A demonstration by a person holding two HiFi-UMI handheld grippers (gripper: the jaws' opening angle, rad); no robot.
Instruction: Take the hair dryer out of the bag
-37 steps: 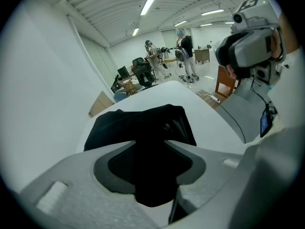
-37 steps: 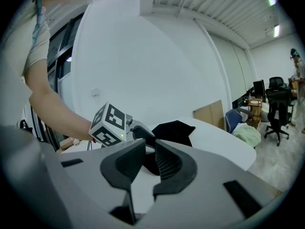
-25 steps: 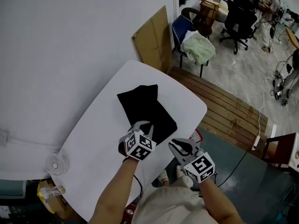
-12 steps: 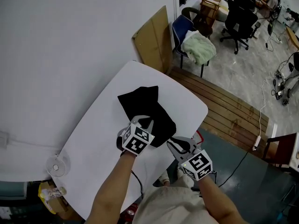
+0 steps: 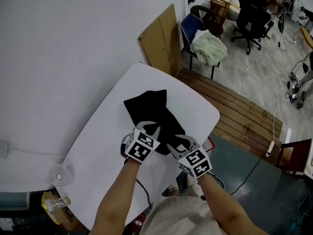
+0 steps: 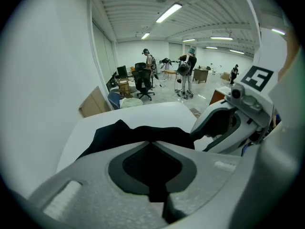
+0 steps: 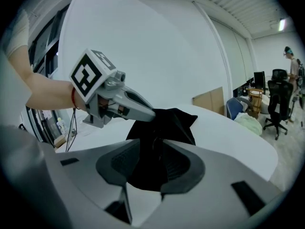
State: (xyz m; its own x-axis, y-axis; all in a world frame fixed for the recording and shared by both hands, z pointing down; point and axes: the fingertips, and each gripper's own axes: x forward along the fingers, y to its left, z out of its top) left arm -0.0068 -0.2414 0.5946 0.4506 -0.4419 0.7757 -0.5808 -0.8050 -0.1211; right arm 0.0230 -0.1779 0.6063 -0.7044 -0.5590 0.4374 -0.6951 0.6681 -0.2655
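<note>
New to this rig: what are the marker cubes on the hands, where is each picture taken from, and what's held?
A person works two hand-held, two-jaw tools; the cubes are part of them. One camera sits on the head, looking down; one rides on each tool. A black bag lies on the white table. The left tool is shut on the bag's near edge. The right tool has just been opening its jaws, bag fabric between them, ungripped. No hair dryer shows.

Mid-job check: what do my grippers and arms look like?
The left gripper and right gripper are light grey with dark ribbed pads, each bearing a black-and-white marker cube. Bare forearms, pale short-sleeved shirt; red band on the left wrist.
</note>
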